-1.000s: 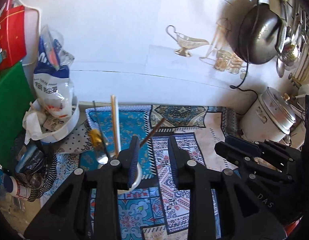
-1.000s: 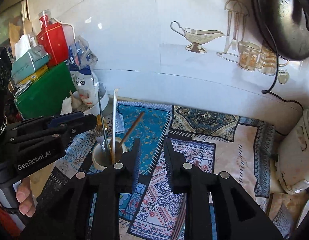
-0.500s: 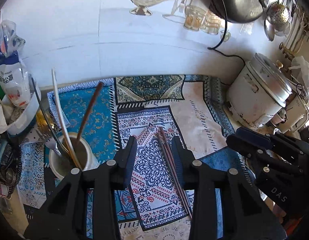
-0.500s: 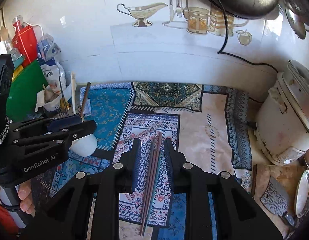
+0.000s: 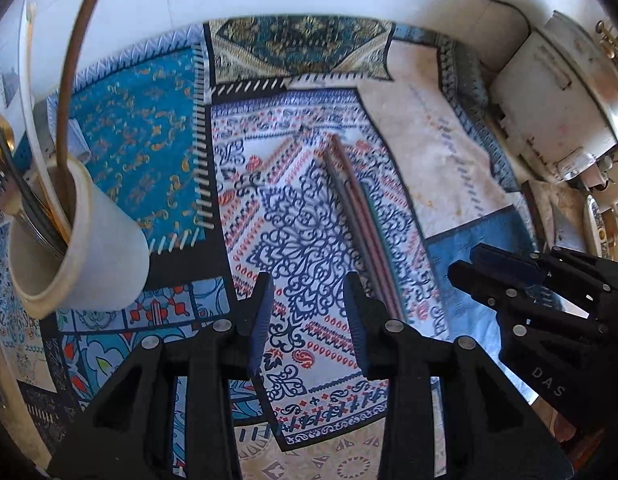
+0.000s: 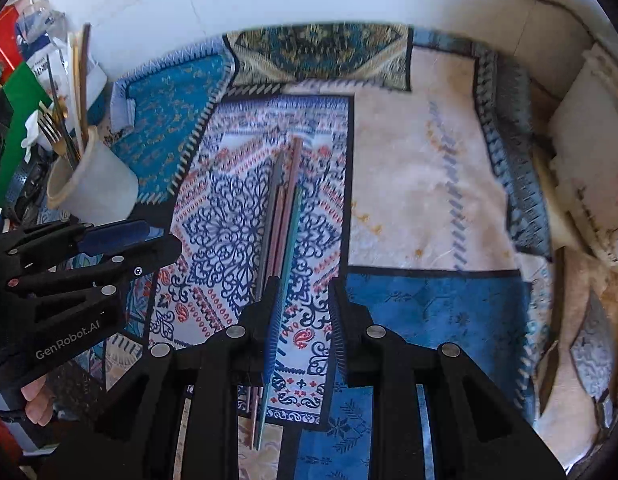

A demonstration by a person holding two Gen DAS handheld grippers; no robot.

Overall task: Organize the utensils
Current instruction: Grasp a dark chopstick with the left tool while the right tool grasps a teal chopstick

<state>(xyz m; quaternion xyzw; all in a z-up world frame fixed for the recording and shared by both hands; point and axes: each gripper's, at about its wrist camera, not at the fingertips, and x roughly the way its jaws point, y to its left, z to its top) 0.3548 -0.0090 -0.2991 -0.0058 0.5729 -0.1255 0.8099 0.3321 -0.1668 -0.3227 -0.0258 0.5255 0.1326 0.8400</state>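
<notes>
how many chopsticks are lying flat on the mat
3, side by side on the patterned mat: grey on the left, pink in the middle, teal on the right. Another may be hidden between them.

At the bottom centre of the frame the left gripper (image 5: 309, 312) has its jaws parted, with nothing between them but the patterned mat (image 5: 301, 220) beneath. A bundle of chopsticks (image 5: 361, 220) lies on the mat just above and to the right of the right-hand finger, running up toward the frame's middle. At the left edge a white cup (image 5: 89, 240) holds a fork (image 5: 1, 184) and long sticks. The right gripper (image 5: 529, 300) shows at the lower right, and a white rice cooker (image 5: 557, 92) sits at the upper right.
</notes>
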